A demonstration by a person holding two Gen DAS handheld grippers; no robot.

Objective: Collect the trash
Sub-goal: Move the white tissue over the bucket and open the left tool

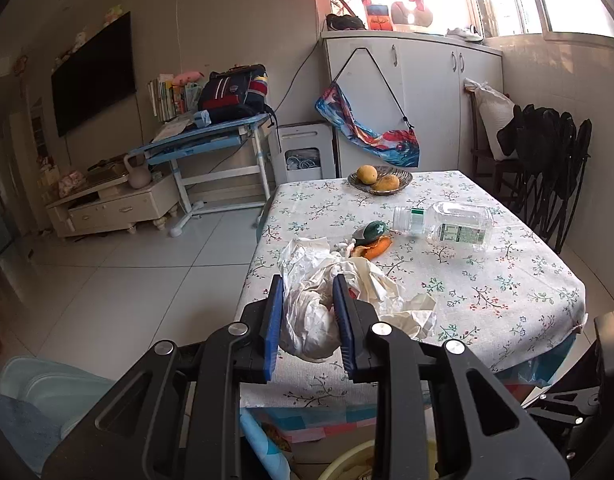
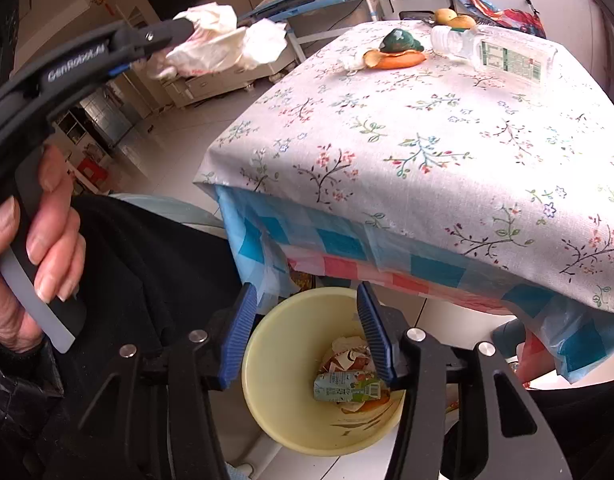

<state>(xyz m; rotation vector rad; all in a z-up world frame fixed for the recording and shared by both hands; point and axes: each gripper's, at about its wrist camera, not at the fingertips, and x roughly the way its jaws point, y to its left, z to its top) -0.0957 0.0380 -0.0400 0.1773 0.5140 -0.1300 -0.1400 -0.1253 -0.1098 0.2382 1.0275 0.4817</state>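
Note:
My left gripper (image 1: 308, 282) is shut on a crumpled white wad of paper (image 1: 311, 320), held above the near corner of the table (image 1: 507, 280). In the right wrist view the same left gripper (image 2: 183, 30) holds the wad (image 2: 223, 46) up at the upper left, gripped by a hand (image 2: 47, 248). My right gripper (image 2: 305, 292) stands open above a yellow bin (image 2: 283, 392) on the floor, with nothing between its fingers. In the bin lie a small drink carton (image 2: 347, 386) and paper scraps. An empty clear bottle (image 1: 443, 226) and an orange peel with a green piece (image 1: 371, 240) lie on the table.
A bowl with two yellow fruits (image 1: 381, 179) stands at the table's far edge. The floral cloth (image 2: 387, 120) hangs over a checked plastic sheet just above the bin. Dark folding chairs (image 1: 547, 168) stand right of the table, and tiled floor (image 1: 147, 272) lies to its left.

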